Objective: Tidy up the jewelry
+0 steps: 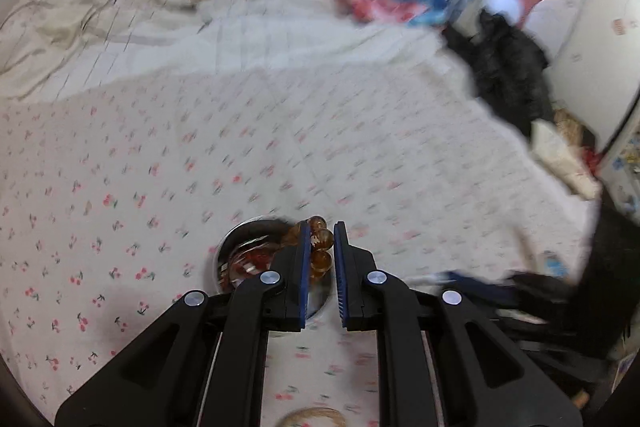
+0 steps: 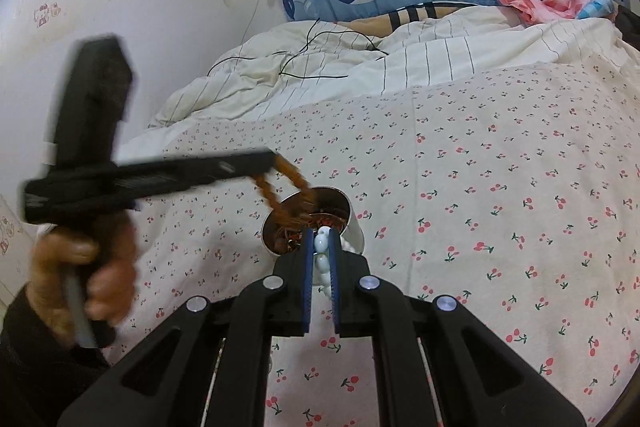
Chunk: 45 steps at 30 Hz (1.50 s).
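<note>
At nine o'clock in the right wrist view, the left claw (image 2: 276,163) grips an amber bead strand (image 2: 280,195) trailing into the metal tin (image 2: 356,231) on the bed (image 2: 480,187). The right claw (image 2: 322,239) clamps a white bead strand (image 2: 322,263) at the tin's six o'clock rim.

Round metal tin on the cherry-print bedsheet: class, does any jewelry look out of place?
Yes. The amber bead strand trails over the round metal tin rim, held by the left gripper; white beads sit in the right gripper.
</note>
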Motion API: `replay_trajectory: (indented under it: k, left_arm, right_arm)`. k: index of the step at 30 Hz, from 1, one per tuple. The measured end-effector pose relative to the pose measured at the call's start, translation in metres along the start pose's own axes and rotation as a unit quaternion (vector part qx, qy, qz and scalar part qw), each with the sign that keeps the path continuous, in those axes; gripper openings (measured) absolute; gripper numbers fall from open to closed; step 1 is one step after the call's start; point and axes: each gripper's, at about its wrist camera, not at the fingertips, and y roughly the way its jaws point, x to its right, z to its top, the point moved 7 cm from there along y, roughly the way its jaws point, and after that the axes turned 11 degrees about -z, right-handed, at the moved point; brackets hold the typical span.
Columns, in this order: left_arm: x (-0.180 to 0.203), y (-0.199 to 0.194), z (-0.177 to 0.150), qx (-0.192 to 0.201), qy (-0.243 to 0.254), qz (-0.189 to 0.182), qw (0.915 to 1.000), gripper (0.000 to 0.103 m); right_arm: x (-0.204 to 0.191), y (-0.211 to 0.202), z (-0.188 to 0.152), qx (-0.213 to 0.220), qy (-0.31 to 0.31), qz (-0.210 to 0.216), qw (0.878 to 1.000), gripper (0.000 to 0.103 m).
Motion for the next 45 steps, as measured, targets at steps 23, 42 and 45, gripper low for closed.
replay_trajectory:
  k: [23, 42, 45]
  left_arm:
    - [-0.067, -0.071, -0.046, 0.045, -0.095, 0.068, 0.9922, 0.056]
    - [-0.059, -0.070, -0.104, -0.009, -0.051, 0.130, 0.9901, 0.066]
    - [-0.059, -0.067, -0.106, -0.017, -0.051, 0.128, 0.9903, 0.068]
  right_arm:
    - [-0.052, 0.059, 0.043, -0.015, 0.054, 0.094, 0.994, 0.008]
    - [-0.062, 0.029, -0.090, -0.113, -0.187, -0.039, 0.975, 0.051]
    - [-0.067, 0.039, -0.099, -0.124, -0.214, -0.051, 0.968, 0.051]
